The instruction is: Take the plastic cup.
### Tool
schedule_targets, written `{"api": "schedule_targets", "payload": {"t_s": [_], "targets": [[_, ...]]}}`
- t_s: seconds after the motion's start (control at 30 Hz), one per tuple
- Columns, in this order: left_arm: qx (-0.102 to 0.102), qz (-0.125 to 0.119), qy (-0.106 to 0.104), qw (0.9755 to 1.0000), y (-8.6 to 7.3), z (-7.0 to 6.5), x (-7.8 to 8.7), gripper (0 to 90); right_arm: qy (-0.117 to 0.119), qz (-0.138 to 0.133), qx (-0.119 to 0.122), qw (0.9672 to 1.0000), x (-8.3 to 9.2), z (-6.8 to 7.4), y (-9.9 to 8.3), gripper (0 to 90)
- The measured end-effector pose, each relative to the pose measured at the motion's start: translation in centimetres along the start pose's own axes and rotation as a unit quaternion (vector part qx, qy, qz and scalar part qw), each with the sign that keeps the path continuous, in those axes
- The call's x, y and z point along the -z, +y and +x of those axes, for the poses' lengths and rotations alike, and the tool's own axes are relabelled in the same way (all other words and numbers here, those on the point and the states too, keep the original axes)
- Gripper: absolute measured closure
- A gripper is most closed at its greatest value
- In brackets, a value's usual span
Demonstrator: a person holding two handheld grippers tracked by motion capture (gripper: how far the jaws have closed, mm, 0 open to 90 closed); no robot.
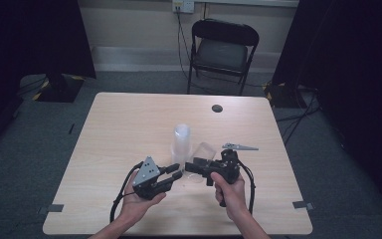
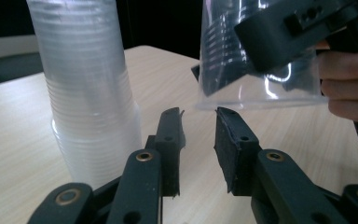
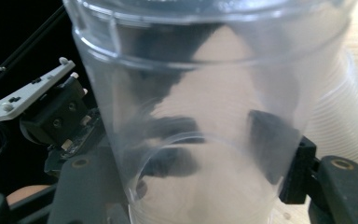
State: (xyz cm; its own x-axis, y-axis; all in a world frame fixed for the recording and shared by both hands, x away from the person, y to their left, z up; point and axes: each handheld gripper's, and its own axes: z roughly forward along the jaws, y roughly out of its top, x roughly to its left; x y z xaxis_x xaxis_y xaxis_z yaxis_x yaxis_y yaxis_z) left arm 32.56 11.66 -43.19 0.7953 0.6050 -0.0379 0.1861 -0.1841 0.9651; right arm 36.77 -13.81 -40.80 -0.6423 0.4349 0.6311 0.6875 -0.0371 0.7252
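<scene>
A tall stack of clear plastic cups stands upright near the table's middle. Just right of it, my right gripper is shut on a single clear cup, held tilted above the table. In the right gripper view that cup sits between the jaws, and one pad shows through its wall. My left gripper is open a narrow gap with nothing between its pads. In the left gripper view its tips sit just below the held cup's rim, with the stack on their left.
The light wooden table has a dark round hole near its far edge. A black folding chair stands beyond the table. Cables trail from both grippers toward the near edge.
</scene>
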Motion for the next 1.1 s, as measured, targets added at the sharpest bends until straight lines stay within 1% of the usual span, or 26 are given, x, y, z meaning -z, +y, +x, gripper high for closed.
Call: {"api": "schedule_targets", "payload": {"t_s": [0.13, 0.2, 0.27, 0.3, 0.4, 0.43, 0.47, 0.5, 0.53, 0.57, 0.6, 0.63, 0.7, 0.73, 0.83, 0.87, 0.93, 0.97, 1.0, 1.03, 1.07, 1.1], "targets": [[-0.010, -0.009, 0.003, 0.9999, -0.3, -0.3, -0.1, 71.2, 0.008, 0.003, -0.006, 1.0000, -0.3, 0.0, -0.1, 36.2], [-0.022, -0.002, 0.003, 0.9998, -0.3, -0.5, -0.2, 68.5, 0.014, 0.005, -0.015, 0.9998, -0.4, -0.1, -0.2, 36.2], [-0.023, -0.005, 0.006, 0.9997, -0.3, -0.7, -0.3, 68.2, 0.018, 0.010, -0.028, 0.9994, -0.6, -0.1, -0.4, 36.2], [-0.029, -0.004, 0.011, 0.9995, -0.3, -0.8, -0.3, 68.0, 0.020, 0.012, -0.034, 0.9991, -0.7, -0.1, -0.4, 36.3], [-0.039, -0.009, 0.017, 0.9991, -0.3, -1.0, -0.3, 68.0, 0.030, 0.020, -0.052, 0.9980, -1.0, -0.2, -0.7, 36.2], [-0.039, -0.009, 0.017, 0.9991, -0.3, -1.0, -0.3, 68.0, 0.030, 0.020, -0.052, 0.9980, -1.0, -0.2, -0.7, 36.2], [-0.049, -0.011, 0.021, 0.9985, -0.3, -1.2, -0.3, 68.0, 0.038, 0.025, -0.063, 0.9970, -1.2, -0.3, -0.8, 36.2], [-0.049, -0.011, 0.021, 0.9985, -0.3, -1.2, -0.3, 67.7, 0.040, 0.025, -0.069, 0.9965, -1.3, -0.3, -0.8, 36.2], [-0.053, -0.012, 0.025, 0.9982, -0.3, -1.3, -0.3, 66.6, 0.040, 0.027, -0.071, 0.9963, -1.3, -0.3, -0.8, 36.2], [-0.060, -0.012, 0.033, 0.9976, -0.3, -1.5, -0.3, 64.6, 0.041, 0.028, -0.072, 0.9962, -1.4, -0.3, -0.8, 36.1], [-0.063, -0.015, 0.043, 0.9970, -0.3, -1.6, -0.3, 61.4, 0.040, 0.031, -0.074, 0.9959, -1.4, -0.3, -0.9, 36.1], [-0.072, -0.017, 0.045, 0.9962, -0.2, -1.7, -0.3, 61.1, 0.041, 0.032, -0.075, 0.9958, -1.5, -0.2, -0.9, 36.2], [-0.072, -0.019, 0.045, 0.9962, -0.1, -1.8, -0.3, 61.0, 0.044, 0.033, -0.079, 0.9954, -1.5, -0.2, -0.9, 36.2], [-0.075, -0.020, 0.050, 0.9957, -0.2, -1.9, -0.3, 60.6, 0.047, 0.039, -0.084, 0.9946, -1.6, -0.1, -1.0, 36.3], [-0.073, -0.020, 0.053, 0.9957, -0.3, -1.9, -0.4, 60.7, 0.051, 0.043, -0.088, 0.9938, -1.8, 0.0, -1.0, 36.3], [-0.077, -0.021, 0.058, 0.9951, -0.3, -2.0, -0.4, 62.7, 0.056, 0.049, -0.095, 0.9926, -2.0, 0.1, -1.1, 36.5], [-0.079, -0.025, 0.061, 0.9947, -0.3, -2.2, -0.3, 63.6, 0.057, 0.053, -0.112, 0.9907, -2.1, 0.0, -1.1, 36.5], [-0.079, -0.025, 0.061, 0.9947, -0.3, -2.2, -0.3, 65.2, 0.057, 0.053, -0.112, 0.9907, -2.1, 0.0, -1.1, 36.5], [-0.087, -0.017, 0.066, 0.9938, -0.3, -2.2, -0.3, 67.3, 0.060, 0.054, -0.108, 0.9909, -2.2, 0.0, -1.2, 35.4], [-0.087, -0.017, 0.066, 0.9938, -0.3, -2.2, -0.3, 69.1, 0.060, 0.055, -0.111, 0.9905, -2.2, 0.0, -1.2, 34.7], [-0.084, -0.013, 0.066, 0.9942, -0.3, -2.1, -0.2, 73.4, 0.063, 0.057, -0.110, 0.9903, -2.2, 0.0, -1.2, 33.3], [-0.079, -0.017, 0.067, 0.9944, -0.3, -2.1, -0.2, 76.7, 0.063, 0.057, -0.108, 0.9905, -2.2, 0.0, -1.2, 32.3]]}}
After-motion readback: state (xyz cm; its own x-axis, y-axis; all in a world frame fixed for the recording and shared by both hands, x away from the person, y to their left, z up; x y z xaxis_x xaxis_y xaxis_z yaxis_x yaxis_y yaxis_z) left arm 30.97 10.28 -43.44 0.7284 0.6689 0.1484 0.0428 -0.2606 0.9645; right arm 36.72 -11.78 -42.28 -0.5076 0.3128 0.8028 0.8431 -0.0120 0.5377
